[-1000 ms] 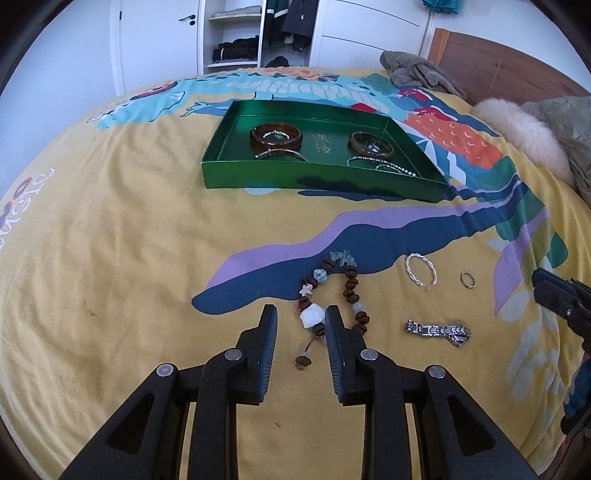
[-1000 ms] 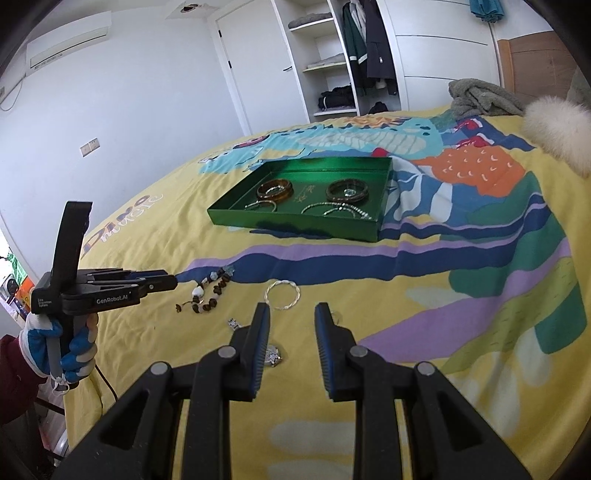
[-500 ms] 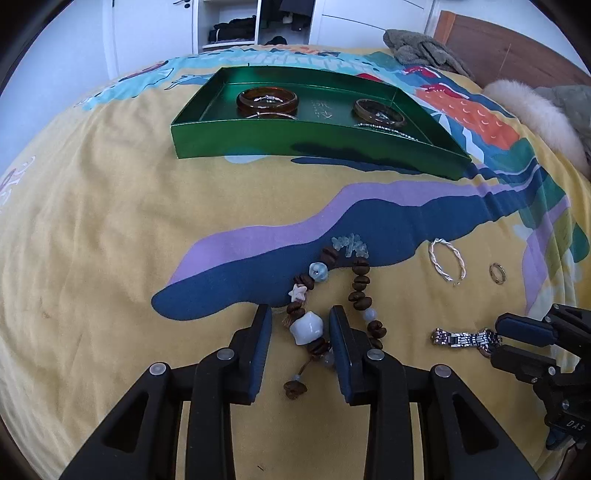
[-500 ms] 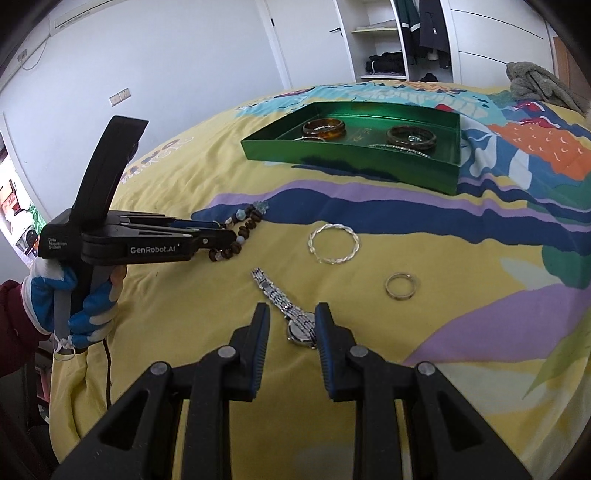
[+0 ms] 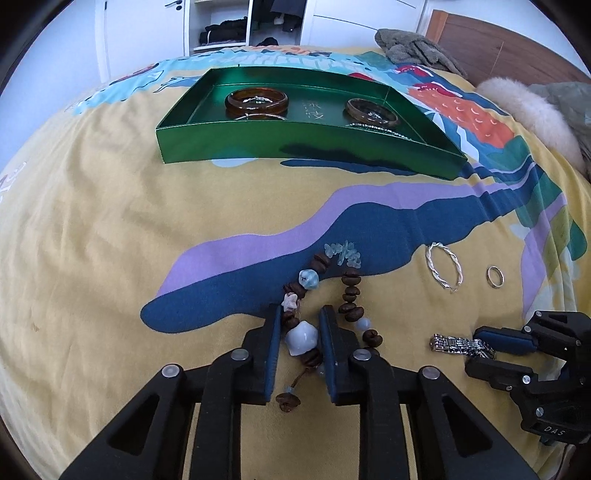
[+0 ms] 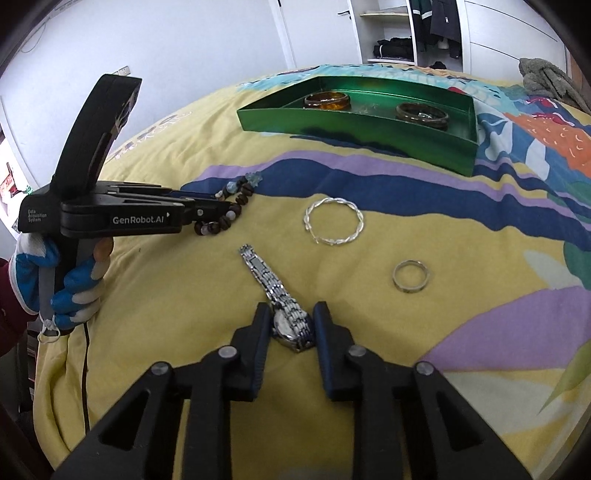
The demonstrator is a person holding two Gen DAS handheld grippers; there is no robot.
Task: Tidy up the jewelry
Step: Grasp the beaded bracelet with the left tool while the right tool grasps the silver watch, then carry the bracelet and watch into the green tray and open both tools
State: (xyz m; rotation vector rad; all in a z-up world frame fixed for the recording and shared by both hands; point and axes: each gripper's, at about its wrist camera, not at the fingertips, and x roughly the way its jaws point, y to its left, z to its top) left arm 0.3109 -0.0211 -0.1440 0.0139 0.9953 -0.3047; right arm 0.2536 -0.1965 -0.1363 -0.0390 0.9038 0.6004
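A brown bead bracelet with pale stones lies on the bedspread. My left gripper is open and straddles its large white stone. A silver watch lies on the yellow cloth. My right gripper is open with the watch's face end between its fingers. The watch also shows in the left wrist view. A twisted silver bangle and a small ring lie beyond the watch. The green tray holds two brown bangles and a chain.
The bed's patterned spread fills both views. A fluffy white pillow and a grey garment lie at the far right. A wardrobe stands behind the bed. The left gripper's handle and gloved hand show in the right wrist view.
Both grippers have moved forward and down. The left one's fingers now flank the bracelet's white stone, and the right one's fingers flank the watch's face. Both remain open.
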